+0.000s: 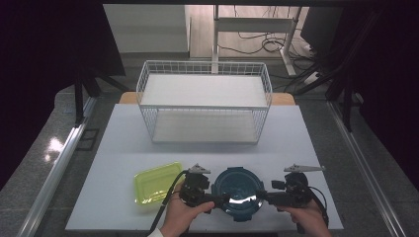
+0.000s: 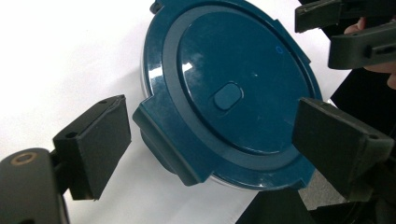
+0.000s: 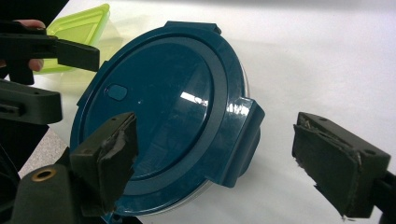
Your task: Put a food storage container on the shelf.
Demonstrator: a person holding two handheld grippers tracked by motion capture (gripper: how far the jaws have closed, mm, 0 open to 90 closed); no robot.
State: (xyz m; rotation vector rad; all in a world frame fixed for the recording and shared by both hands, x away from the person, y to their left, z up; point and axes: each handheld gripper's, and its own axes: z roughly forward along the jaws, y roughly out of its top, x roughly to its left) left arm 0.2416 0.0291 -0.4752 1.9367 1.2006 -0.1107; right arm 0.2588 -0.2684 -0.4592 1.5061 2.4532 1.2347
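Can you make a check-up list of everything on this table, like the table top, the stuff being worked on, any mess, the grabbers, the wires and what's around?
Surface: white table top, clean.
Job's things: round dark blue plastic container with a clip-on lid, lying at the near edge between the two grippers.
Clutter: lime green rectangular plastic container left of the blue one; white wire two-shelf rack at the back, both shelves bare.
Grippers: left gripper open, jaws either side of a lid clip; right gripper open, jaws either side of the opposite clip.
Cables: black cable trailing from the left gripper; loose cables on the floor behind.
Surroundings: grey floor, metal desk frame at the back, dark curtains at the sides.
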